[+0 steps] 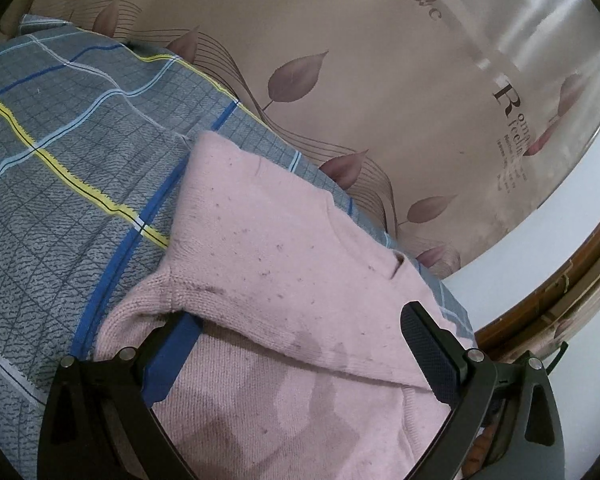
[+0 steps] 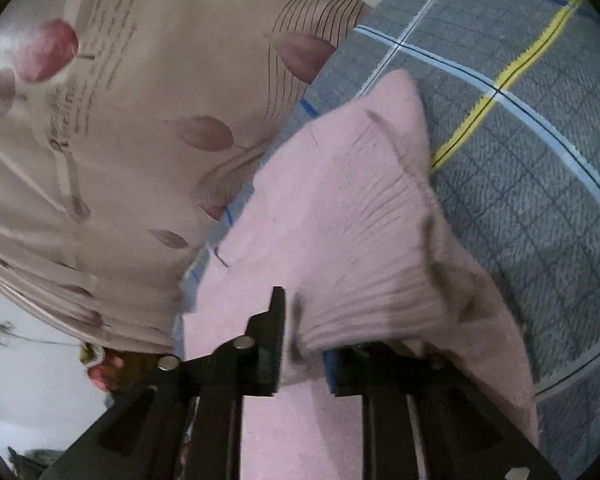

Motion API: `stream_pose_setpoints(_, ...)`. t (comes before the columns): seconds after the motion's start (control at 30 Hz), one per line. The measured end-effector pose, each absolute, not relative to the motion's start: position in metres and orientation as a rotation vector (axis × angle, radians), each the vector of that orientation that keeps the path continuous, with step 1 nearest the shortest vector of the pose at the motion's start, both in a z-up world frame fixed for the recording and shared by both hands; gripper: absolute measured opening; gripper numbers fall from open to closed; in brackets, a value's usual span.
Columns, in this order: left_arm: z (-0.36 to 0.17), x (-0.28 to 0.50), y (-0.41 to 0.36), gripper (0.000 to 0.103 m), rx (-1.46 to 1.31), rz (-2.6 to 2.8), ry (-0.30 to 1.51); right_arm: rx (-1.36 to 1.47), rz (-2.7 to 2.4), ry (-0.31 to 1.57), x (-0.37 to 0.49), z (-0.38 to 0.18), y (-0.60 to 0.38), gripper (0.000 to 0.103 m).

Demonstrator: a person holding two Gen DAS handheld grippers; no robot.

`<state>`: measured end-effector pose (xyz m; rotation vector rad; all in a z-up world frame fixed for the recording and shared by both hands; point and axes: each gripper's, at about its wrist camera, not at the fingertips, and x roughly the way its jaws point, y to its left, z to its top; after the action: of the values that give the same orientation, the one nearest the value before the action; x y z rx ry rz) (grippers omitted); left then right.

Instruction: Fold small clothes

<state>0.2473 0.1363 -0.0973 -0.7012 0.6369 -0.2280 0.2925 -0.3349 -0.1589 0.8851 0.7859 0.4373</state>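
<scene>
Pink sweater (image 1: 284,280) lying across grey plaid blanket (image 1: 60,152), filling gap between left gripper (image 1: 300,344) jaws. Blanket to its left lying bare, giving passage. Leaf-print curtain (image 1: 380,80) hanging close behind, blocking far side. Right gripper (image 2: 304,344) jaws crowding bunched ribbed hem (image 2: 372,248); bare blanket stretching off to its right.

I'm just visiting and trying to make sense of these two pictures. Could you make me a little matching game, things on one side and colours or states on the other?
Things:
1. sweater
2. blanket
3. curtain
4. left gripper

Descriptions:
A. grey with blue, white and yellow stripes
B. jaws wide apart
C. pale pink knit
D. beige with leaf print

Pairs: 1-C, 2-A, 3-D, 4-B
</scene>
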Motion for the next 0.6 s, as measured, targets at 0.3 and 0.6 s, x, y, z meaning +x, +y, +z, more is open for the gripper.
stream_pose_setpoints(0.3,-0.100,0.244,0.145,0.099,-0.742,-0.232,0.594,0.763,0.401,0.812,0.316,-0.138,-0.307,0.008)
stream_pose_setpoints(0.6,-0.101,0.240,0.152,0.099,-0.772,-0.219,0.565,0.618,0.417,0.673,0.338,-0.105,-0.314,0.007)
